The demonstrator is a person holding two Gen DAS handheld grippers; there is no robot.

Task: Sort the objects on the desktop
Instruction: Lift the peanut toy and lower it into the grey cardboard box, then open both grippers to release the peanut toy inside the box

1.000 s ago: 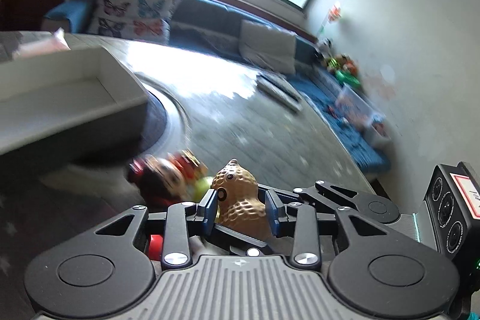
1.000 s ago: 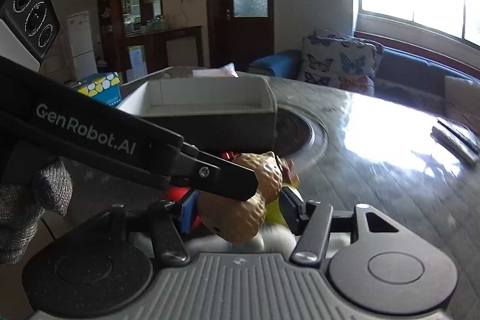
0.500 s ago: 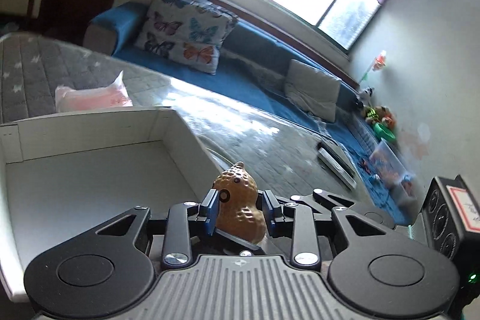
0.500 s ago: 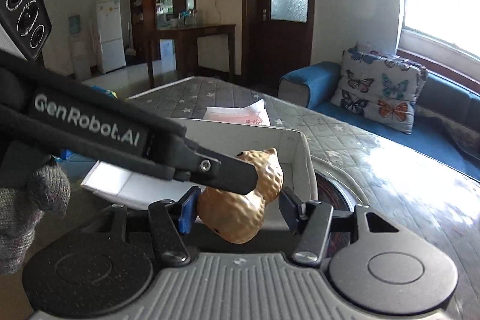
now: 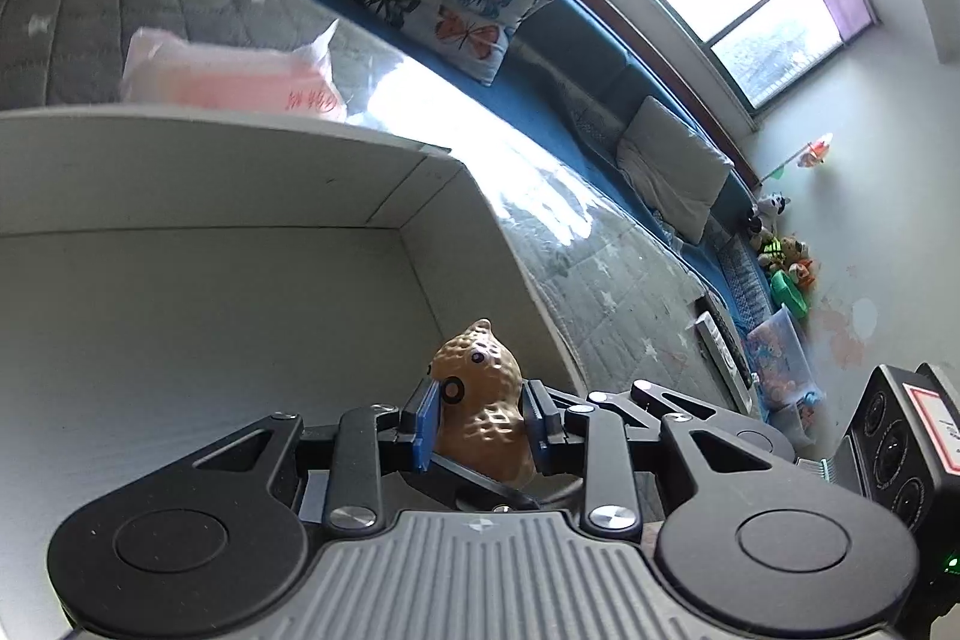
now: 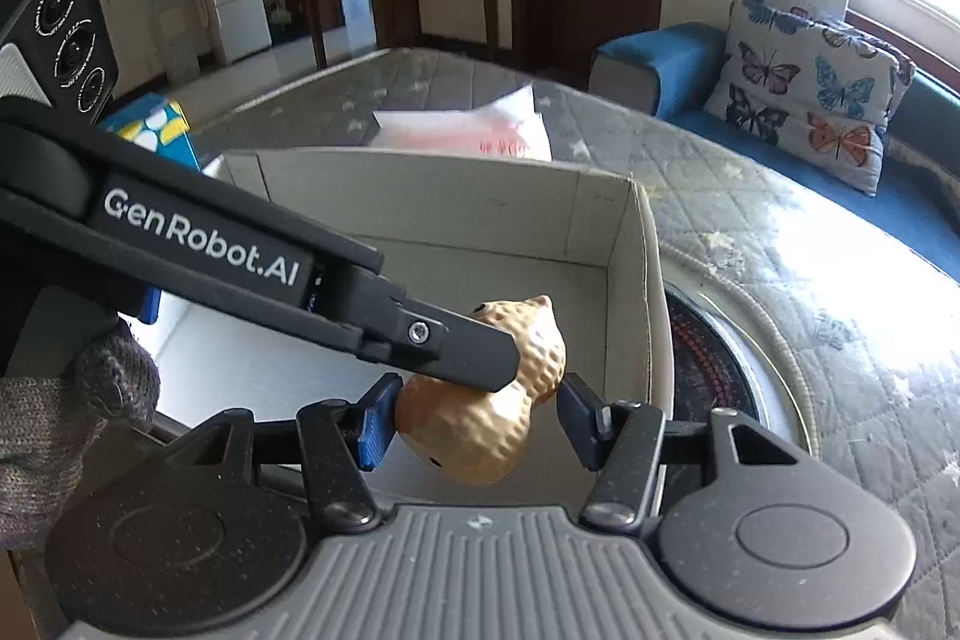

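Note:
My left gripper (image 5: pixel 483 421) is shut on a tan peanut-shaped toy with eyes (image 5: pixel 480 400) and holds it above the near right corner of the white cardboard box (image 5: pixel 240 172). In the right wrist view the same peanut toy (image 6: pixel 486 400) hangs over the box (image 6: pixel 636 244), pinched by a left finger (image 6: pixel 456 346). My right gripper (image 6: pixel 477 421) is open; its pads stand on either side of the toy, with a clear gap on the right side. What shows of the box interior is bare.
A pink-and-white packet (image 5: pixel 234 70) lies on the quilted grey table cover behind the box. A blue patterned carton (image 6: pixel 159 133) stands left of the box. A round dark hotplate (image 6: pixel 708 358) is set in the table right of it. A sofa with a butterfly cushion (image 6: pixel 810 82) lies beyond.
Both grippers rose from the pile of toys on the table and moved over the white box, with the peanut toy in the left gripper. The box now fills the lower views.

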